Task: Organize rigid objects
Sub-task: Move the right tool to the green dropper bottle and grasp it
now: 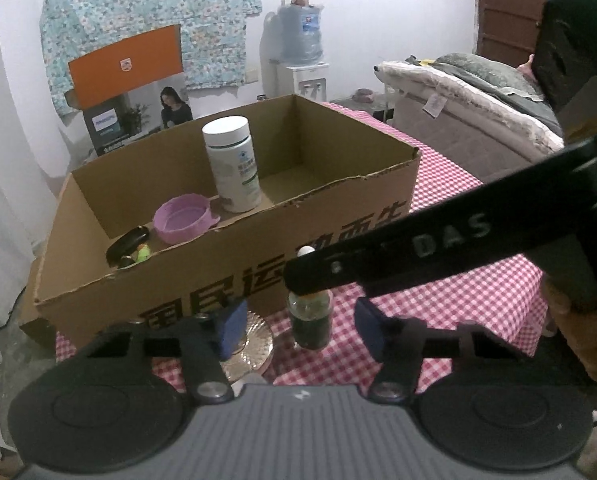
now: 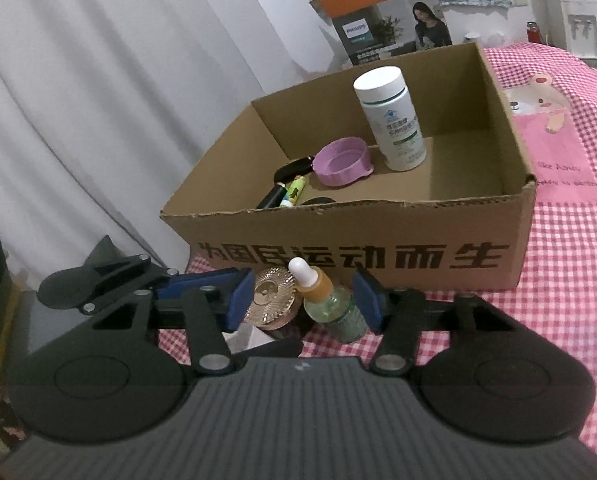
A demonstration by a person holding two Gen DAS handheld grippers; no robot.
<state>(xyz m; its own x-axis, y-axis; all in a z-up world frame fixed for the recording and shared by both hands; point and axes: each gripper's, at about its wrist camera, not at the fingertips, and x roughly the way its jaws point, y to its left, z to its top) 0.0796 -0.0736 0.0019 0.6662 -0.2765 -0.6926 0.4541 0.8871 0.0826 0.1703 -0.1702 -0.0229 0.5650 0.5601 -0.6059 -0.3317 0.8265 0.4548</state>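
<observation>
Take the cardboard box (image 2: pixel 378 256) as your landmark. Just in front of its printed wall, on the checked cloth (image 2: pixel 570 280), stand the green dropper bottle (image 2: pixel 330 300) and, beside it, the round gold jar (image 2: pixel 272 294). Your right gripper (image 2: pixel 304 300) has its jaws parted around both, pads not pressing either. Your left gripper (image 1: pixel 298 328) also stands with jaws apart, the bottle between its pads, untouched. Inside the box stand the white bottle (image 2: pixel 392 120) and the purple lid (image 2: pixel 342 162).

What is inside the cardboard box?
Inside the cardboard box: white bottle upright, purple lid, black case, green tube. The front wall hides the nearest floor.
</observation>
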